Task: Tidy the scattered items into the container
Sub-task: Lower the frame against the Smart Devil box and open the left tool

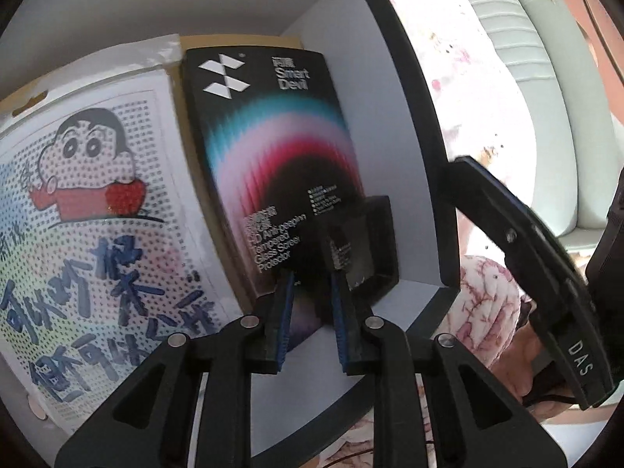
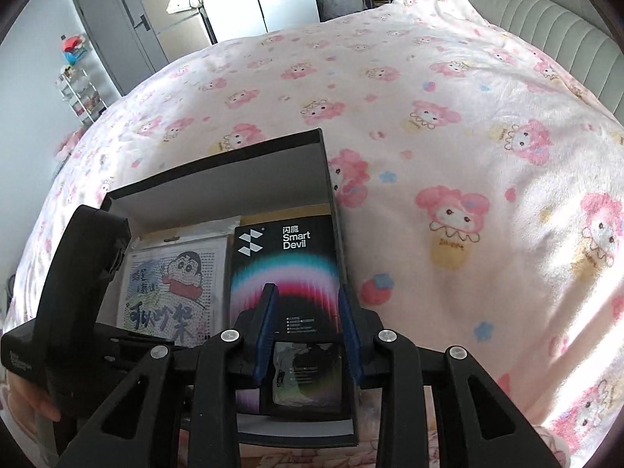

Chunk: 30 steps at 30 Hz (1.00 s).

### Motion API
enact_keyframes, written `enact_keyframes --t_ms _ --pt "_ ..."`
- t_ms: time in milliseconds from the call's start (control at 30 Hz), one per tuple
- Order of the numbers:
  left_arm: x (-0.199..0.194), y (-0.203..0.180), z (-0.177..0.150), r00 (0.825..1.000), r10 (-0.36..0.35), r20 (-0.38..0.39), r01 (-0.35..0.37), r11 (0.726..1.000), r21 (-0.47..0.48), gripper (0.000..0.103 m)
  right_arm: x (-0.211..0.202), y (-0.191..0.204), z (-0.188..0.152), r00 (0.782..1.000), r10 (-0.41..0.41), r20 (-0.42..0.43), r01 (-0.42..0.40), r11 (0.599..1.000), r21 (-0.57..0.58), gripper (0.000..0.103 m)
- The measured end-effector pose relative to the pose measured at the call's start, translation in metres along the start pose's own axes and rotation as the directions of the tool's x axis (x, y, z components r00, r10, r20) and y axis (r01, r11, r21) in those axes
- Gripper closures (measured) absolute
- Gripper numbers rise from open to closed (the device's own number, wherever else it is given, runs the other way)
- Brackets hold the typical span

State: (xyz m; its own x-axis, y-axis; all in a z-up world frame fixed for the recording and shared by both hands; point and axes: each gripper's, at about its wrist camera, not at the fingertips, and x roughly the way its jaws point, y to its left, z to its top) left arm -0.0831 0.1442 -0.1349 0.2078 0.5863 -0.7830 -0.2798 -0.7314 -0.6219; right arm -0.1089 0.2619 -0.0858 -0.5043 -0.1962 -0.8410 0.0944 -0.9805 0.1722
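Note:
An open black box with white inner walls (image 1: 394,148) (image 2: 218,191) sits on a bed. Inside lie a cartoon sticker sheet (image 1: 89,210) (image 2: 171,288), a black Smart Devil screen protector box (image 1: 273,144) (image 2: 284,269), and a small black tray-like case (image 1: 370,245) (image 2: 308,382) on top of its near end. My left gripper (image 1: 312,277) is open just above the small case. My right gripper (image 2: 308,304) is open and empty above the box's right side, straddling the Smart Devil box.
The box rests on a pink cartoon-print blanket (image 2: 448,124). A padded headboard (image 2: 546,15) is at the right. A door, wardrobe and shelf rack (image 2: 78,93) stand beyond the bed. The right gripper's body (image 1: 546,280) is beside the box in the left view.

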Motion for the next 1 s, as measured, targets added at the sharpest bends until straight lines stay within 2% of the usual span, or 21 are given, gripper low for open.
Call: enact_keyframes --t_ms 200,300,367,433,500,533,600,700,767,800,867,900,1000 --pt "0.007 -0.01 -0.011 0.999 -0.029 -0.026 0.03 0.999 0.033 0.085 0.002 0.005 0.0 1.0 -0.018 0.001 0.018 1.0 -0.018 0.075" --pt "0.01 -0.018 -0.02 1.0 0.009 -0.025 -0.007 0.997 0.073 0.085 0.0 0.008 -0.002 1.0 -0.022 0.013 0.023 0.999 -0.038 0.074" --pt "0.004 -0.02 -0.024 1.0 -0.003 -0.017 0.004 0.997 0.071 0.083 -0.002 0.009 -0.003 1.0 -0.02 0.02 0.02 0.999 -0.037 0.074" --pt "-0.005 -0.021 -0.029 1.0 -0.01 0.008 0.009 0.998 0.06 0.083 -0.008 0.008 -0.005 0.999 -0.023 0.039 0.024 0.999 -0.027 0.074" --pt "-0.023 -0.026 -0.038 0.996 0.047 0.077 -0.051 0.998 0.049 0.083 -0.014 0.008 -0.006 0.998 -0.031 0.056 0.032 0.999 -0.011 0.074" --pt "-0.034 -0.032 -0.045 0.985 0.108 0.138 -0.117 0.991 0.058 0.083 -0.016 0.009 -0.007 0.998 -0.032 0.061 0.033 0.999 -0.009 0.074" --pt "-0.052 -0.043 -0.06 0.965 0.159 0.21 -0.178 0.981 0.073 0.083 -0.02 0.011 -0.008 0.997 -0.027 0.072 0.028 1.0 -0.014 0.074" --pt "-0.075 -0.055 -0.085 0.945 0.172 0.279 -0.202 0.976 0.08 0.08 -0.029 0.018 -0.011 0.996 -0.01 0.09 0.011 1.0 -0.018 0.074" --pt "-0.101 -0.053 -0.113 0.922 0.199 0.333 -0.237 0.968 0.077 0.077 -0.04 0.021 -0.015 0.995 0.016 0.1 -0.014 1.0 -0.022 0.073" --pt "-0.11 -0.056 -0.138 0.912 0.205 0.354 -0.247 0.966 0.078 0.074 -0.045 0.023 -0.016 0.995 0.02 0.102 -0.018 0.999 -0.028 0.072" --pt "-0.123 -0.061 -0.16 0.899 0.202 0.388 -0.249 0.965 0.076 0.068 -0.058 0.027 -0.019 0.993 0.018 0.115 -0.012 0.999 -0.047 0.065" --pt "-0.121 -0.063 -0.148 0.893 0.201 0.404 -0.251 0.965 0.077 0.065 -0.066 0.03 -0.021 0.991 0.024 0.131 -0.017 0.998 -0.057 0.064" --pt "-0.13 -0.075 -0.147 0.866 0.211 0.453 -0.273 0.959 0.075 0.063 -0.087 0.035 -0.027 0.986 0.059 0.157 -0.048 0.996 -0.078 0.062"
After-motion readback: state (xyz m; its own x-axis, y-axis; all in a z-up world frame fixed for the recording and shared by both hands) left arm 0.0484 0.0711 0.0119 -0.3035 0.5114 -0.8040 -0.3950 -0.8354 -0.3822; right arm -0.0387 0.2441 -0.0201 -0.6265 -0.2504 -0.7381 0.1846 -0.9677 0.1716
